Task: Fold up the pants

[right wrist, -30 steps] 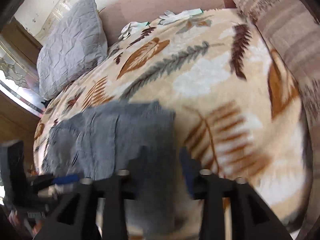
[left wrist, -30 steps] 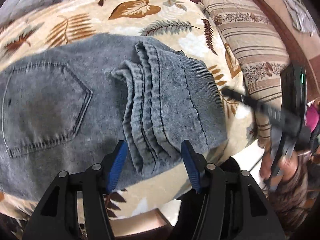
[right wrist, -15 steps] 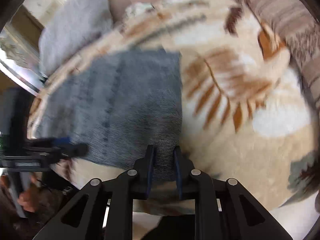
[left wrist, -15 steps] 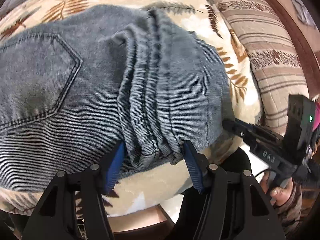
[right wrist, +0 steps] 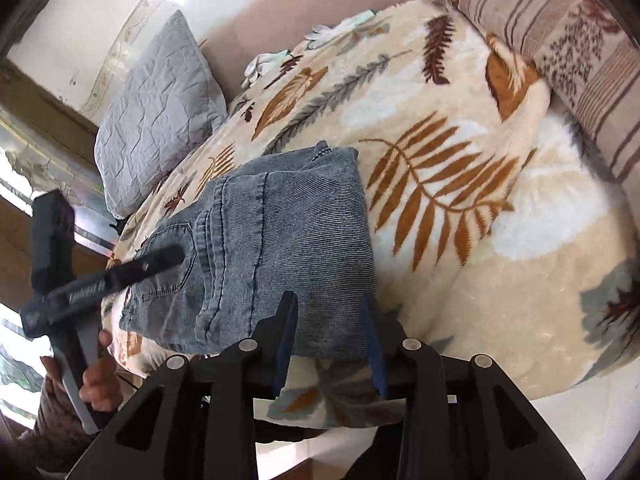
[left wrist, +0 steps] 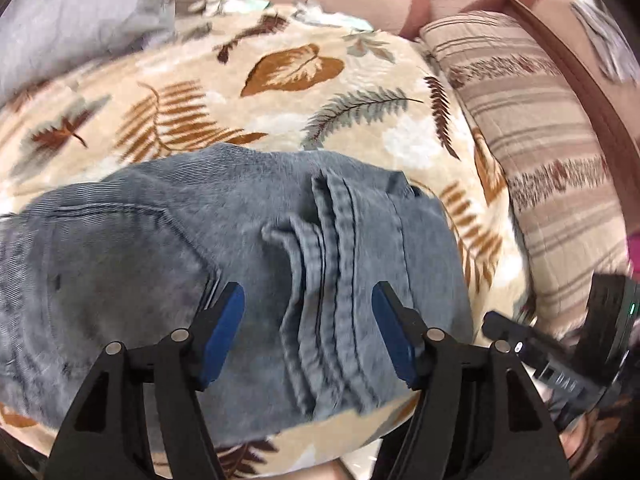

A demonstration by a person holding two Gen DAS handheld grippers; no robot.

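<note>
Folded grey-blue denim pants [right wrist: 280,240] lying on the near edge of a bed under a beige leaf-print fleece blanket [right wrist: 460,120].
Left claw [left wrist: 308,332] hovering over the hems, pads apart, just opened wider, gripping nothing. Right claw [right wrist: 330,344] straddling the near fold edge, just opened, pads off the cloth. Grey quilted pillow [right wrist: 156,112] far left.

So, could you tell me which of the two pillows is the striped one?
The brown-striped pillow along the bed's right side; the grey quilted pillow at the far left is plain.
</note>
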